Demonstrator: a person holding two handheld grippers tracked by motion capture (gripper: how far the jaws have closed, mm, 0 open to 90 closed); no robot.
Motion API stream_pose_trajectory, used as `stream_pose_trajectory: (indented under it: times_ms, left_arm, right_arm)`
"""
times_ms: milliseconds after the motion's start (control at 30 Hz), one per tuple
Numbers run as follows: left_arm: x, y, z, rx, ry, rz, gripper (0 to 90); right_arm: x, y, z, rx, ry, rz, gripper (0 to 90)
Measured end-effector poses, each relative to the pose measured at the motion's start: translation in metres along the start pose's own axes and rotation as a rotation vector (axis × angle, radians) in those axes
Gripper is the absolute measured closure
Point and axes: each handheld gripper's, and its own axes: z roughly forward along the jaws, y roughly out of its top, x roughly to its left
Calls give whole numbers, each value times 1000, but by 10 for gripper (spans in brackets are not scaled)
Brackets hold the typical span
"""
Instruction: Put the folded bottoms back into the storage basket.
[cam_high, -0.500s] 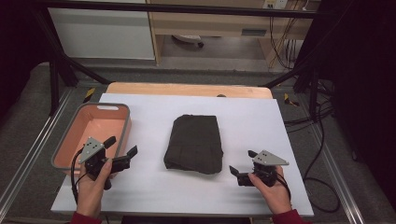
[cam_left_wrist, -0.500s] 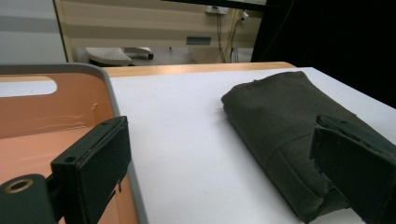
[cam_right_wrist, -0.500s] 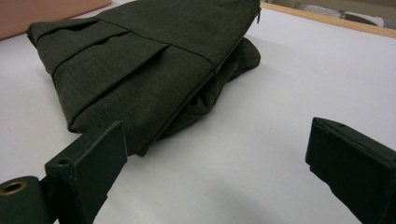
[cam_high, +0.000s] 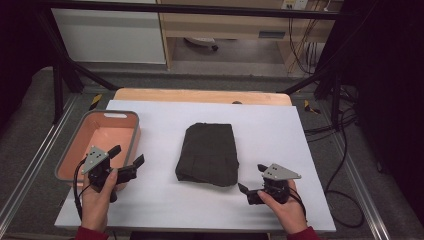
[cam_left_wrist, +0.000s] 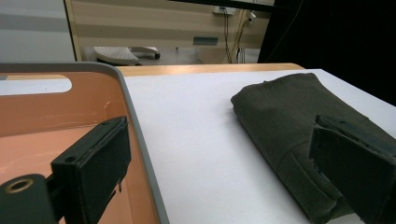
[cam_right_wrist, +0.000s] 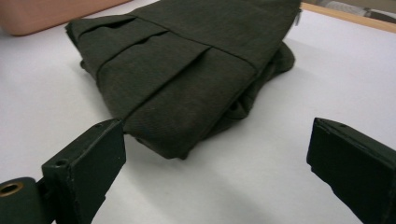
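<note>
- Black jaws of the left gripper (cam_high: 126, 161) stand wide apart and hold nothing; in the left gripper view one jaw is over the basin and the other in front of the cloth.
- Black jaws of the right gripper (cam_high: 253, 183) are also wide apart and empty; in the right gripper view they frame the near corner of the cloth without touching it.
- Both grippers are held by the person's hands near the front edge of the table, one on each side of the cloth.
- The folded dark cloth (cam_high: 208, 154) lies flat in the middle of the white table cover (cam_high: 280, 135), between the two grippers and apart from both.
- The pink basin (cam_high: 125, 116) with a grey rim stands at the left of the cloth, beside the left gripper, and looks empty.
- I judge that this is the approach step: the hands are placed, but no grasp has begun.
- The next move probably calls for bringing the right gripper forward to the near corner, low to the table, so that one jaw goes under the folded layers before closing.
- The left gripper probably must take the opposite side, so the fold does not open when lifted.
</note>
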Motion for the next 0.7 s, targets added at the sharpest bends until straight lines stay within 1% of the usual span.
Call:
stream_pose_trajectory:
  times_ms: [33,133,167,200,233,333,500,600,667,700]
  left_arm:
    - [0,0,0,0,0,0,63]
    - [1,0,0,6,0,-2,65]
    - [1,0,0,6,1,-1,66]
    - [1,0,0,7,2,-1,66]
    - [1,0,0,8,1,-2,67]
    - [1,0,1,11,3,-1,68]
    - [1,-1,2,14,6,-1,70]
    - [1,-1,2,18,6,-1,72]
    - [1,-1,2,21,5,1,76]
    - [1,-1,2,22,6,1,76]
  right_arm:
    - [0,0,0,0,0,0,50]
    - [8,1,3,17,13,-16,54]
    - [12,1,5,34,7,-30,64]
    - [12,1,5,34,7,-30,64]
    - [15,0,7,48,4,-34,71]
    - [18,0,9,63,17,-38,71]
    - [18,-1,10,71,28,-37,83]
    - [19,-2,12,82,43,-45,119]
    - [22,-3,15,111,52,-62,142]
    - [22,-3,15,111,52,-62,142]
